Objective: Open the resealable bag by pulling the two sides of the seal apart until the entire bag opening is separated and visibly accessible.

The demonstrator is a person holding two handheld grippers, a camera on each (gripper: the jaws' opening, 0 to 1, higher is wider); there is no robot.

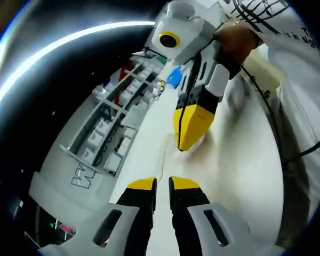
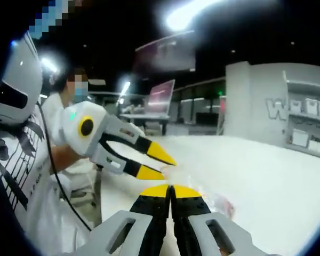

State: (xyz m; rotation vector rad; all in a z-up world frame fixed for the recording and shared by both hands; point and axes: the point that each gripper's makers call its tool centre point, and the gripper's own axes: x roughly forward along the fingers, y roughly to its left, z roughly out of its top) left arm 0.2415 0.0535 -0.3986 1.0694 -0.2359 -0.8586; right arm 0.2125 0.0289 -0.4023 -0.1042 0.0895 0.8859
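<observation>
A clear resealable bag [image 2: 222,205] with something reddish inside lies on the white table [image 2: 272,176]. My right gripper [image 2: 170,190] has its jaws pressed together at the bag's near edge. In the left gripper view the same right gripper [image 1: 188,143] comes down from the top, its yellow tips closed on the faint, see-through bag [image 1: 164,160]. My left gripper [image 1: 162,184] stands just short of the bag with a narrow gap between its jaws, and a thin bag edge runs toward that gap. In the right gripper view the left gripper [image 2: 168,166] reaches in from the left, jaws slightly apart.
A grey shelf rack [image 1: 111,134] with white boxes runs along the table's far side, also visible as a rack [image 2: 307,124] at right. A blue object [image 1: 174,77] lies near it. A person in a white shirt [image 2: 21,160] stands close; a laptop [image 2: 160,98] sits behind.
</observation>
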